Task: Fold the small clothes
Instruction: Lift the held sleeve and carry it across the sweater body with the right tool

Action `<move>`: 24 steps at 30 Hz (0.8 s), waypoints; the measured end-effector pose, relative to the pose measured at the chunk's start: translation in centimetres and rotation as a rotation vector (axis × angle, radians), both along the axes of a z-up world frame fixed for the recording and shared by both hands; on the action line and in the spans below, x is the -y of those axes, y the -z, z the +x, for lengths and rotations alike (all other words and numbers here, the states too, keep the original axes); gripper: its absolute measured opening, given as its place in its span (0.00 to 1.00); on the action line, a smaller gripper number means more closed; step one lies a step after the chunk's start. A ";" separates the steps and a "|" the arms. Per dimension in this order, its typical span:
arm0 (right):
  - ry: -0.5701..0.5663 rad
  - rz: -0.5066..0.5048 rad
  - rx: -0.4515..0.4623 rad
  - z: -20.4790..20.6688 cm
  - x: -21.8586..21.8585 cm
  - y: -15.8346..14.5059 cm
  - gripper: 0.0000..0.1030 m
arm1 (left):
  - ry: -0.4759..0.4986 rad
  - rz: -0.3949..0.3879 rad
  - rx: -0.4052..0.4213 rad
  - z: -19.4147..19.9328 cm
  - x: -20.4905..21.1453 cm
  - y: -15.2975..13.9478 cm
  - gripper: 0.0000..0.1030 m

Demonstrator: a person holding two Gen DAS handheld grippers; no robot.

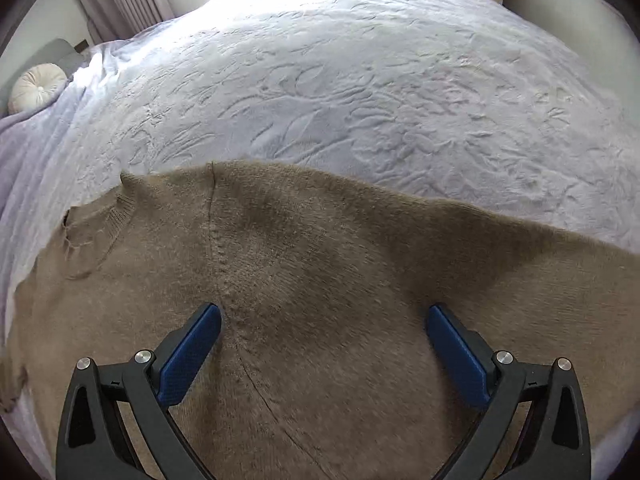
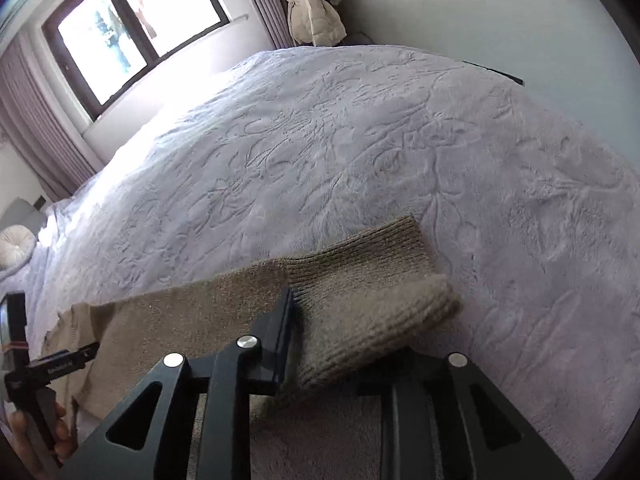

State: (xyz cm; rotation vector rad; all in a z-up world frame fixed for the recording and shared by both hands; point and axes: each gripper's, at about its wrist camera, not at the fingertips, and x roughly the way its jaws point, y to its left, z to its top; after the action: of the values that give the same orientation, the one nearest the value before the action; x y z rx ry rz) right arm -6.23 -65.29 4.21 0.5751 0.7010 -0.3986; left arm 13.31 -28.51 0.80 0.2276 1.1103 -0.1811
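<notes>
A tan knit sweater (image 1: 320, 280) lies spread on the pale bedspread (image 1: 340, 80), its neck opening at the left. My left gripper (image 1: 324, 320) hovers over the sweater's body, its blue-padded jaws wide apart and empty. In the right wrist view the sweater's ribbed cuff (image 2: 372, 292) is lifted off the bed. My right gripper (image 2: 320, 320) is closed on this cuff; only the left finger (image 2: 284, 320) shows, the other is hidden under the knit. The sleeve (image 2: 180, 312) runs left from it.
The left gripper and the hand holding it (image 2: 36, 400) show at the left edge of the right wrist view. A round white cushion (image 1: 36, 86) lies at the bed's left end. A window (image 2: 132, 32) and curtains stand behind the bed. A beige garment (image 2: 312, 12) hangs at the back.
</notes>
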 end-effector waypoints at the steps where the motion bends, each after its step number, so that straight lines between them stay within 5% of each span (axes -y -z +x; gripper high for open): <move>1: 0.009 0.002 0.012 -0.8 -0.1 -0.2 0.46 | 0.010 -0.038 -0.013 -0.4 -0.1 -0.1 1.00; 3: 0.015 -0.002 0.021 -1.1 -0.3 -0.2 0.59 | 0.061 -0.104 -0.051 -1.6 0.1 -0.1 1.00; 7: 0.001 -0.044 -0.007 -0.8 -1.6 -0.7 0.60 | 0.105 -0.044 -0.045 -2.6 1.5 0.9 1.00; 10: -0.048 -0.033 0.004 -1.0 -2.5 -1.3 0.60 | 0.048 -0.114 -0.020 -2.7 0.1 -0.8 1.00; 12: -0.055 -0.047 -0.007 -1.0 -3.0 -1.3 0.59 | 0.027 -0.084 0.009 -2.5 -0.2 -0.9 1.00; 13: -0.049 -0.053 -0.025 -0.7 -3.0 -1.0 0.54 | 0.016 -0.037 -0.007 -2.1 -0.1 -0.1 1.00; 15: -0.025 -0.047 -0.053 -0.1 -2.6 -0.7 0.24 | 0.022 0.013 -0.077 -1.0 0.7 2.1 1.00; 17: -0.009 -0.030 -0.048 -0.1 -2.2 -0.8 0.14 | 0.036 0.019 -0.028 -1.4 0.9 2.0 1.00; 24: -0.043 -0.223 0.048 -0.5 -6.6 -7.1 0.07 | 0.052 -0.013 -0.023 -1.6 0.5 1.3 1.00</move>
State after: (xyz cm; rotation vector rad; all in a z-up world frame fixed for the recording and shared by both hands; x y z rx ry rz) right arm -6.73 -58.68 11.33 0.3574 0.6126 -0.4153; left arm 11.75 -29.00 -0.50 0.2432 1.1265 -0.2379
